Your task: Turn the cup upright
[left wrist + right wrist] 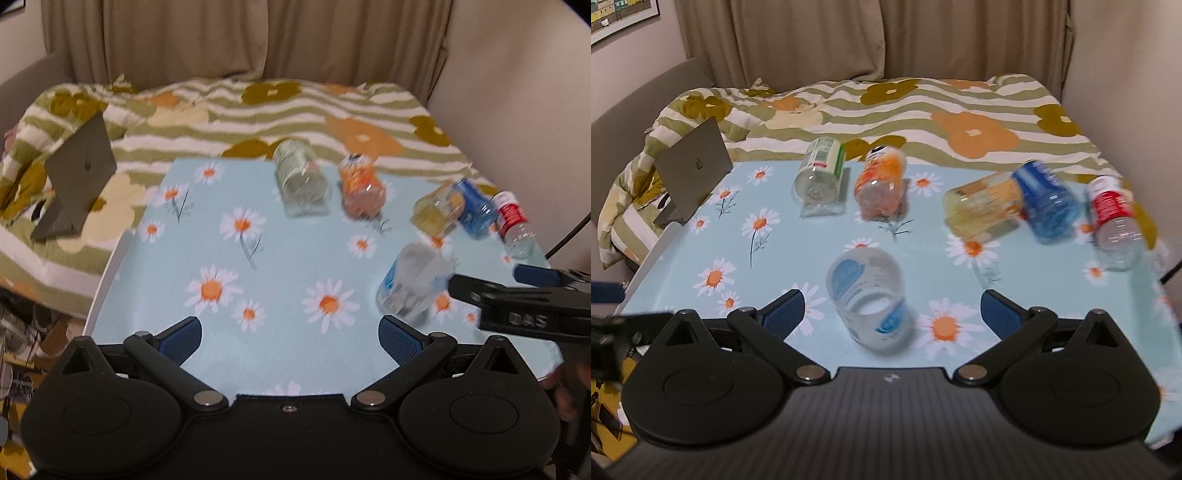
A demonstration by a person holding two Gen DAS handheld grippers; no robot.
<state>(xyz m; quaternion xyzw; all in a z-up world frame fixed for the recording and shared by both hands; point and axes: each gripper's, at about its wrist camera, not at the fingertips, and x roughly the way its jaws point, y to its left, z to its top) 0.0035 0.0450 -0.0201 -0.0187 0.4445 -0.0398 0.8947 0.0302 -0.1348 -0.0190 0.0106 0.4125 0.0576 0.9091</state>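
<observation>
Right hand-held gripper (892, 314) spread wide, hovering above toppled cup (870, 299), table (783, 254)

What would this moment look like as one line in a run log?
left gripper: open, empty | right gripper: open, around white-and-blue plastic cup lying on its side | flip: not yet done

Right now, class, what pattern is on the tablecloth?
White-and-orange daisies on a light blue tablecloth, clearest in the right wrist view.
</observation>
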